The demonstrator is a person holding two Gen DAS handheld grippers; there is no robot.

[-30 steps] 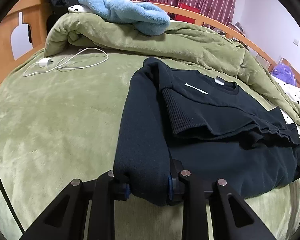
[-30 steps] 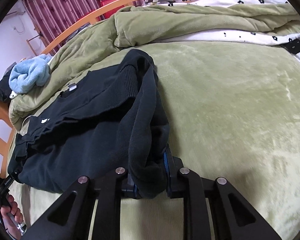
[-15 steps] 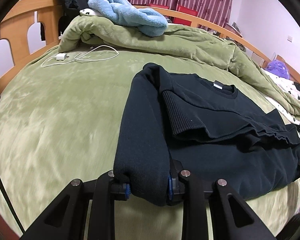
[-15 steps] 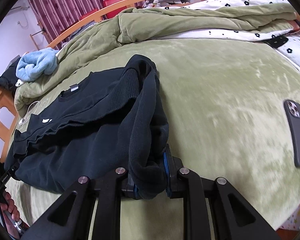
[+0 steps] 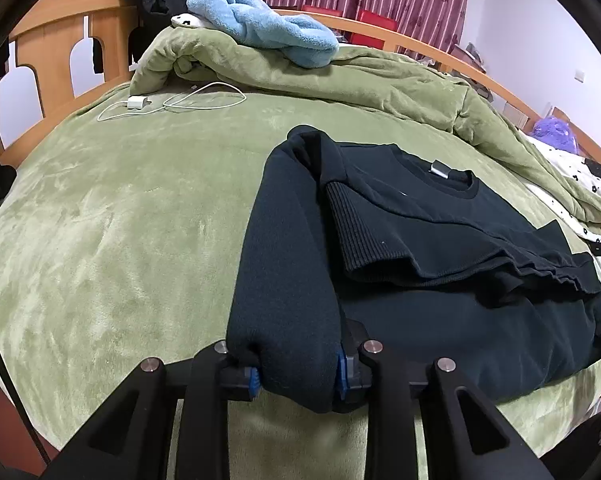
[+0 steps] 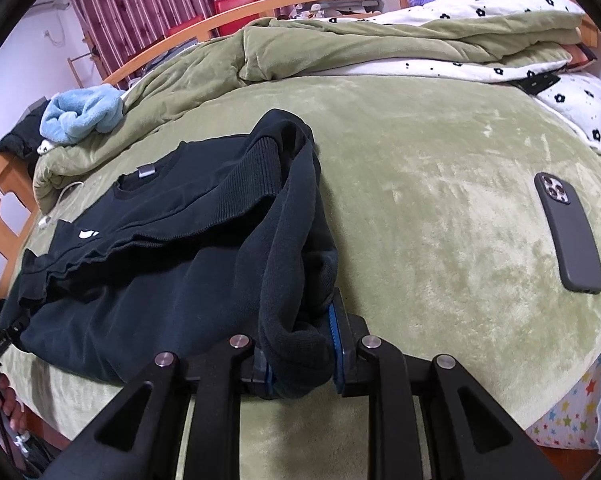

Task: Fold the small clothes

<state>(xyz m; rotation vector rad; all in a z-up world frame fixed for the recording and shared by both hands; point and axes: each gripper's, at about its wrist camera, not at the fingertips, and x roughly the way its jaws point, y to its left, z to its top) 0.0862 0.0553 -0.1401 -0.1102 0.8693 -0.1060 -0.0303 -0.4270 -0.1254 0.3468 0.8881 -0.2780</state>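
Gripping the near edge of the black sweatshirt (image 5: 440, 248) at both corners, I hold the left gripper (image 5: 296, 374) clamped on the thick rolled fabric of one side fold, and the right gripper (image 6: 302, 364) clamped on the bunched fabric of the other. Each blue pad (image 5: 253, 376) presses into cloth, so neither jaw pair is free. I judge the paired grip serves to carry the bottom half up toward the collar in one even fold. The garment lies flat on the green bedspread (image 5: 120, 220), sleeves already turned in across the chest, ribbed cuff (image 5: 360, 236) uppermost, neck label away from me.

Beyond the right side a dark phone (image 6: 568, 236) rests on the spread, well apart from the garment. Farther off on the left view: a white charger and cable (image 5: 172, 102), then the bunched green duvet (image 5: 340, 76) with a blue fleece (image 5: 268, 36) on top, against the wooden bed frame (image 5: 68, 40).

Change noted — over the last second both grips stayed shut on the same fabric while both views pulled back and higher; the phone, absent a second ago, has come into the right view.
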